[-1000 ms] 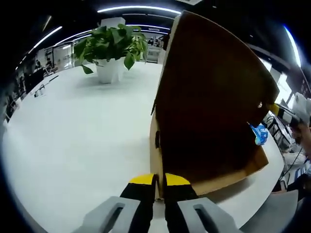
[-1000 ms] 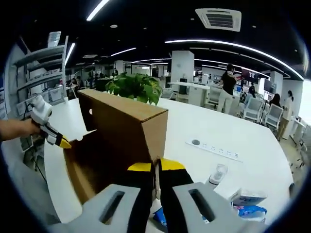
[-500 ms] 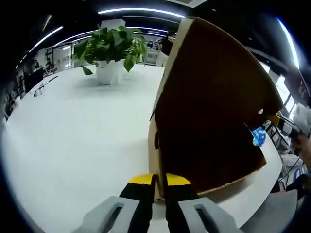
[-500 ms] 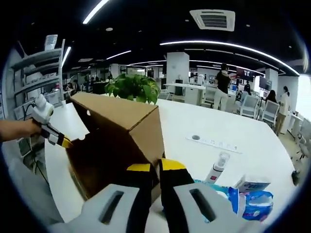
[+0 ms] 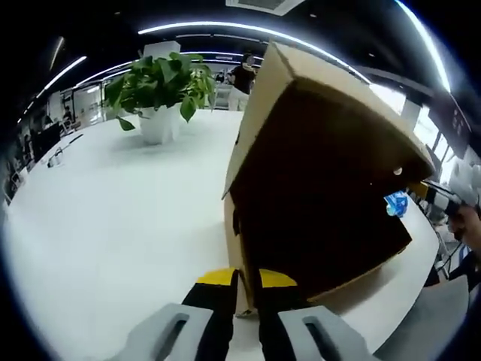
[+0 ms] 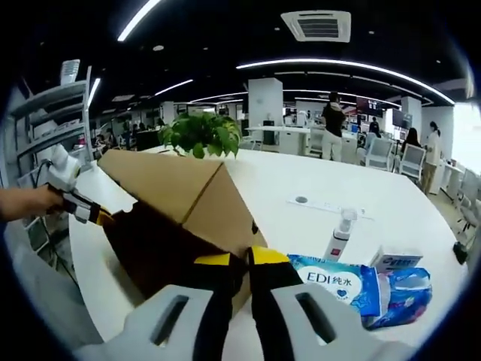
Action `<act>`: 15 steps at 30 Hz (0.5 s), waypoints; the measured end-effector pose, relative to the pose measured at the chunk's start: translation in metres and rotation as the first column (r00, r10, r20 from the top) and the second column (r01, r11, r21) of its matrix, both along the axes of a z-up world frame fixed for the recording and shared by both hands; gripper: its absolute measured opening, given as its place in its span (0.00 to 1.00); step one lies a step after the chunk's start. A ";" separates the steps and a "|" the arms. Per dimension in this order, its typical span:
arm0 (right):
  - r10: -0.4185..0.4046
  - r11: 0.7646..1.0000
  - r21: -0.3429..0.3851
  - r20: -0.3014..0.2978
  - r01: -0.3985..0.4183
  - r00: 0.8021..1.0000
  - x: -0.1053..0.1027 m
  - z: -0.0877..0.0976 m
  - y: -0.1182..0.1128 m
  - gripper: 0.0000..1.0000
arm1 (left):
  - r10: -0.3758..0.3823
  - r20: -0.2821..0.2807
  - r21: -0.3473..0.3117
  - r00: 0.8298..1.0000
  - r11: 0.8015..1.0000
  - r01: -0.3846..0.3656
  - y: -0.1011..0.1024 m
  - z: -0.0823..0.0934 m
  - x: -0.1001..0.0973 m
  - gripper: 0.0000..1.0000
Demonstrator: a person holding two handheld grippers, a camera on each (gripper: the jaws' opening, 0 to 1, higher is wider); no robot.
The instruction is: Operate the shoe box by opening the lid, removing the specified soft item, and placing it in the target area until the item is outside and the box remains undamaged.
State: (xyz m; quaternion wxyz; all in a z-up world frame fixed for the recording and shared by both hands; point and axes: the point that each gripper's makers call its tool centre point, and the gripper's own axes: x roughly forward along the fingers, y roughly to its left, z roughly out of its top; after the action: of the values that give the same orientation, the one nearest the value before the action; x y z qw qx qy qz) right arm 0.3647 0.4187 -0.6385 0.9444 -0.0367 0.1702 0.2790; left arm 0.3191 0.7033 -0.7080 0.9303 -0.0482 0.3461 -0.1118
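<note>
The brown cardboard shoe box (image 5: 323,173) is tipped up off the white table, its dark open inside facing the left gripper view. My left gripper (image 5: 240,280) is shut on the box's near edge. In the right gripper view the box (image 6: 169,199) leans away to the left, and my right gripper (image 6: 240,263) is shut on its lower wall edge. The left gripper (image 6: 79,207), held by a hand, grips the far corner. A soft blue wipes pack (image 6: 338,282) lies on the table right of the box, and peeks out behind the box (image 5: 396,203).
A potted plant (image 5: 159,79) stands on the white table (image 5: 105,218) beyond the box. A small spray bottle (image 6: 342,233) and a little white carton (image 6: 394,259) sit near the blue pack. Shelving (image 6: 52,113) lines the left; people stand in the office behind.
The box has tilted further over, its top swinging away from the right gripper. The blue pack, first hidden under the box, now lies uncovered on the table. Both grips are unchanged.
</note>
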 end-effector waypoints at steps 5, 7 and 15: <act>0.005 1.000 0.000 -0.003 -0.005 1.000 -0.006 -0.004 -0.002 0.06 | -0.001 0.006 0.008 1.000 1.000 0.000 0.001 0.002 -0.002 0.18; 0.008 1.000 -0.002 -0.005 -0.008 1.000 -0.009 -0.006 -0.002 0.06 | -0.010 0.016 0.022 1.000 1.000 0.009 -0.001 0.004 -0.004 0.20; 0.066 0.997 -0.040 0.021 -0.065 0.998 -0.023 -0.012 0.003 0.11 | -0.068 0.054 0.079 0.996 0.995 0.064 -0.007 0.013 -0.011 0.32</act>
State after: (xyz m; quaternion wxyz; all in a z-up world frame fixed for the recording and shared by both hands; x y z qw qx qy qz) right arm 0.3420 0.4212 -0.6507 0.9357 -0.0639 0.1636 0.3058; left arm 0.3077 0.6964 -0.6955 0.9366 0.0023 0.3251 -0.1304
